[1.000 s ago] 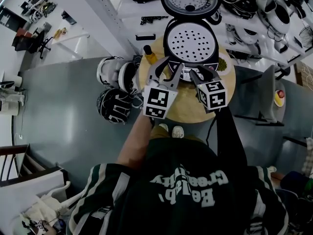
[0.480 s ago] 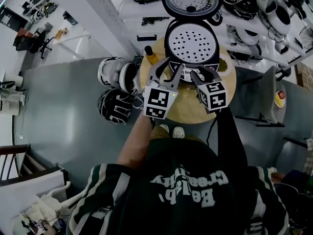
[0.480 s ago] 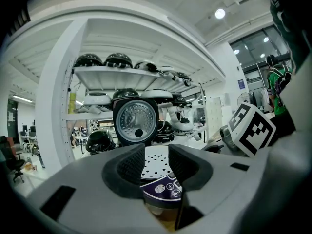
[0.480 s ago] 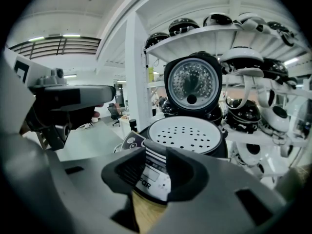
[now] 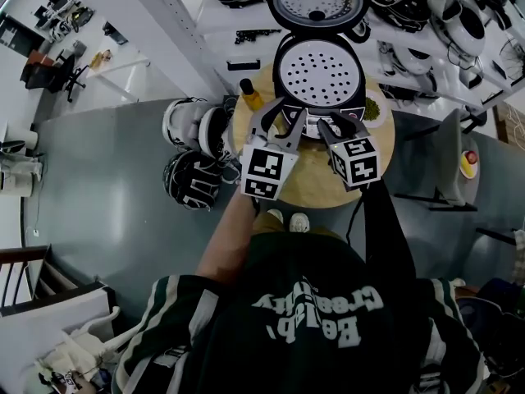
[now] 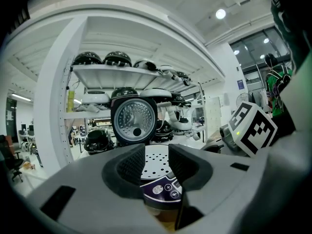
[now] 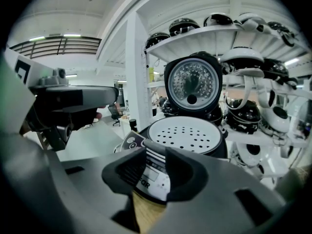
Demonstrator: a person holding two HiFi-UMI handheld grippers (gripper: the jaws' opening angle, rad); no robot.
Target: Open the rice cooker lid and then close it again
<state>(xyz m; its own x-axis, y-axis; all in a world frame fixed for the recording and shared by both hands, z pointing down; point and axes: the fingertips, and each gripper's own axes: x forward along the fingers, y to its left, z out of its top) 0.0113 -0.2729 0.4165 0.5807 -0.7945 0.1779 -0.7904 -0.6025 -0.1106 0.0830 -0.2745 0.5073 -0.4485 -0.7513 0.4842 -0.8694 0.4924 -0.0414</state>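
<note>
**On the round table: rice cooker open, both grippers at its front**

On the round wooden table stands the rice cooker, a dark, rounded body. Its lid is raised upright at the rear, showing a shiny, dimpled metal liner with a dark centre vent. A flat white disc pierced with rows of round holes covers the pot opening. The glossy purple control panel, fitted with small round buttons, faces the person.

The left gripper sits just in front of the panel's left part. Its ribbed black pads stand apart with nothing pressed between them; the panel shows in the gap beyond. The right gripper sits just in front of the panel's right part. Its jaws are apart and closing, and the pads press on nothing. Whether the tips touch the cooker cannot be told.

A yellow bottle stands left of the cooker.
</note>
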